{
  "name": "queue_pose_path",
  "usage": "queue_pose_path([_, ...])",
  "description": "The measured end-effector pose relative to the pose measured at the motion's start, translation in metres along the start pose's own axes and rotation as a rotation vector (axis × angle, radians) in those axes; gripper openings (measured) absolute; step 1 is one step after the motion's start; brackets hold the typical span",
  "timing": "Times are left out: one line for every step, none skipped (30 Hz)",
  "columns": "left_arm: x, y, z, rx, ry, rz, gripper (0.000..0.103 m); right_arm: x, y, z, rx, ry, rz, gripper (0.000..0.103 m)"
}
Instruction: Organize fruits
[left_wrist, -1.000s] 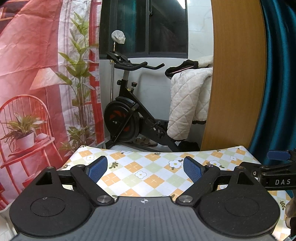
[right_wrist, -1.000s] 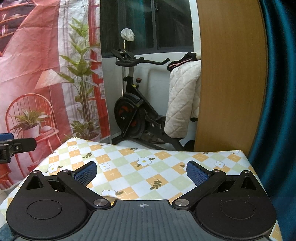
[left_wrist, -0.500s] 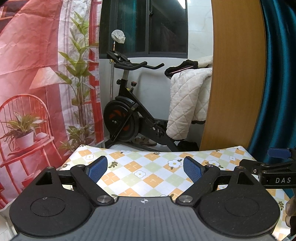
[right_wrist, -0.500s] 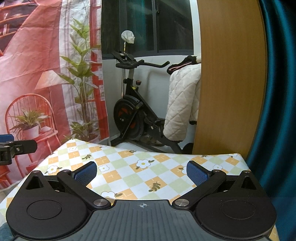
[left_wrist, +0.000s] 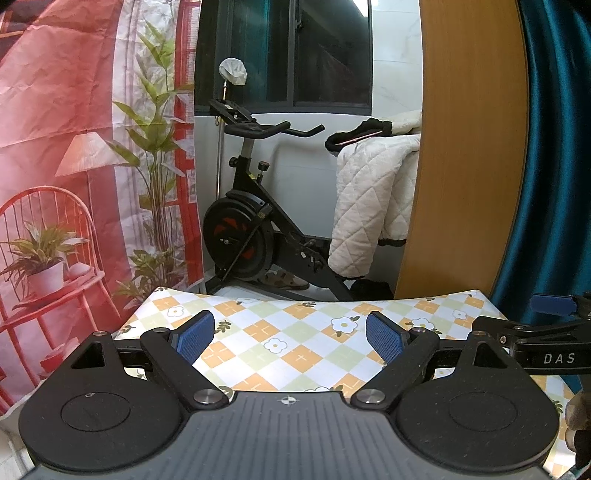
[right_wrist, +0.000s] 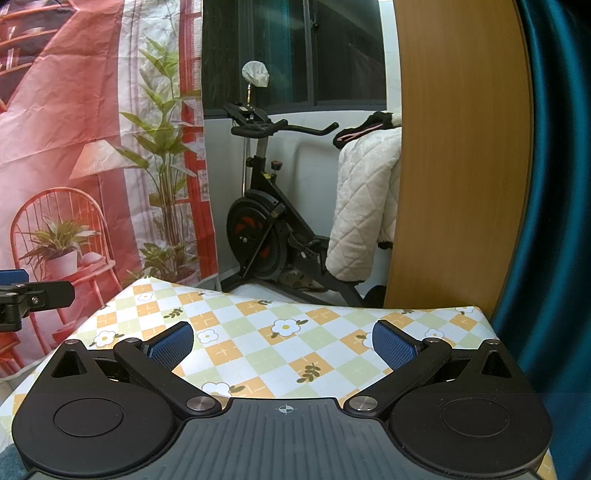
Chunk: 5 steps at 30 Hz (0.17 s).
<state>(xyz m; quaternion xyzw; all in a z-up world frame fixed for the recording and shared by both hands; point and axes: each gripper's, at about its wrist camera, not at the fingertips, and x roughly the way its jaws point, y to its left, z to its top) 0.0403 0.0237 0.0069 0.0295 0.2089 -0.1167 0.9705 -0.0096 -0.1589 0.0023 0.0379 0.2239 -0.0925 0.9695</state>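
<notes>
No fruit shows in either view. My left gripper (left_wrist: 290, 338) is open and empty, its blue pads spread wide above the checkered flower tablecloth (left_wrist: 295, 354). My right gripper (right_wrist: 282, 345) is open and empty too, held level above the same tablecloth (right_wrist: 258, 332). The right gripper's finger shows at the right edge of the left wrist view (left_wrist: 535, 332). The left gripper's finger shows at the left edge of the right wrist view (right_wrist: 33, 295). The near part of the table is hidden under both gripper bodies.
Beyond the table's far edge stands a black exercise bike (left_wrist: 251, 229) with a white quilted blanket (left_wrist: 369, 206) draped beside it. A wooden panel (left_wrist: 465, 147) and a teal curtain (left_wrist: 554, 147) are at the right. A red printed backdrop (left_wrist: 74, 147) hangs at the left.
The right gripper has tilted slightly up and drifted a little; the left gripper has stayed almost still. Both stay open.
</notes>
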Motion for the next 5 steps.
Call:
queue_pose_path([0.0001, 0.0005, -0.0001, -0.001, 0.000, -0.001, 0.091, 0.0000, 0.0001, 0.0001, 0.000, 0.000, 0.000, 0.103])
queue_pose_path([0.0002, 0.0006, -0.0001, -0.001, 0.000, -0.001, 0.091, 0.0000, 0.0000, 0.0003, -0.001, -0.001, 0.001, 0.103])
queue_pose_path([0.0002, 0.0005, -0.0002, -0.001, 0.001, -0.001, 0.091, 0.0001, -0.0002, 0.0005, -0.001, -0.001, 0.001, 0.103])
queue_pose_path([0.0004, 0.0007, -0.0004, -0.001, 0.002, 0.001, 0.091, 0.0003, -0.0002, 0.0005, -0.001, -0.001, 0.001, 0.103])
queue_pose_path([0.0008, 0.0013, -0.0006, -0.003, 0.003, 0.004, 0.091, 0.0003, -0.0003, 0.0002, 0.000, -0.001, 0.000, 0.103])
